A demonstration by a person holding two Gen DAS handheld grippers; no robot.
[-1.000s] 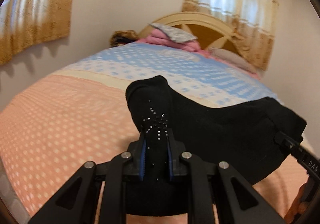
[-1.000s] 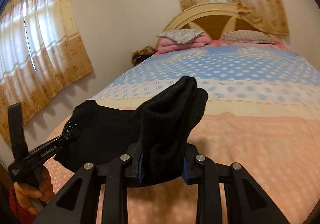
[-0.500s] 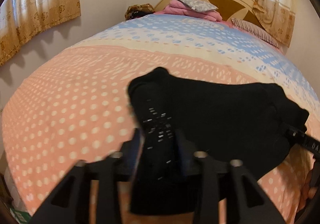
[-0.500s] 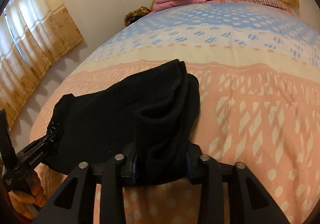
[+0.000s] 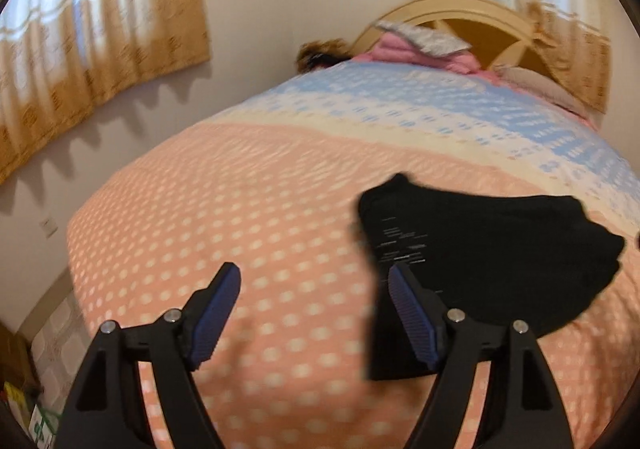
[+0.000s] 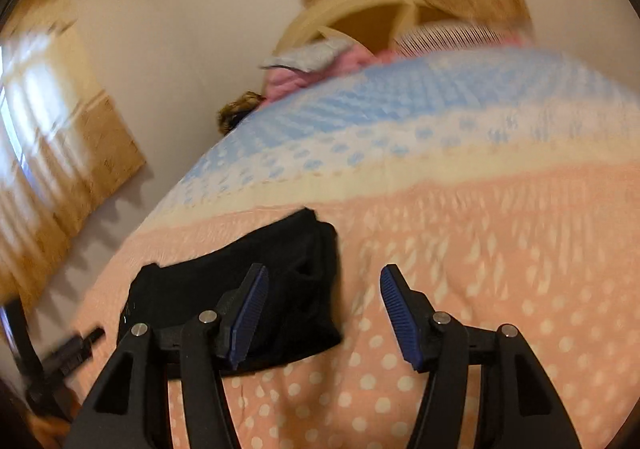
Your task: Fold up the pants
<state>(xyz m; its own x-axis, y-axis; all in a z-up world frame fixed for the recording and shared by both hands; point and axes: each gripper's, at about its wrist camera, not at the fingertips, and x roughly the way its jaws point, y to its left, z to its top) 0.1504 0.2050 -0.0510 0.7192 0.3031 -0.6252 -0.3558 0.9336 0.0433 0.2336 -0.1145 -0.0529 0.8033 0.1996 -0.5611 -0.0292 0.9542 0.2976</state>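
Observation:
The black pants [image 5: 492,249] lie folded in a flat bundle on the pink dotted bedspread [image 5: 240,217]. My left gripper [image 5: 314,281] has drawn off to their left, jaws opening, only bedspread between the blue pads. Its right finger [image 5: 412,313] overlaps the bundle's near left edge. In the right wrist view the pants [image 6: 248,269] lie left of centre. My right gripper [image 6: 324,289] sits at their right edge, jaws opening. Its left finger [image 6: 248,305] stands over the cloth without pinching it, and its right finger is over bare bedspread.
Pink bedding with a grey pillow [image 5: 424,41] is piled by the cream headboard [image 5: 472,21]. Gold curtains [image 5: 80,49] hang on the left wall. The bed's left edge drops toward the floor [image 5: 48,329]. The other gripper's tool shows at lower left in the right wrist view.
Both grippers held folds of the black pants a second ago. They lowered the cloth onto the bed, let go and opened; the left slid leftward, the right shifted right.

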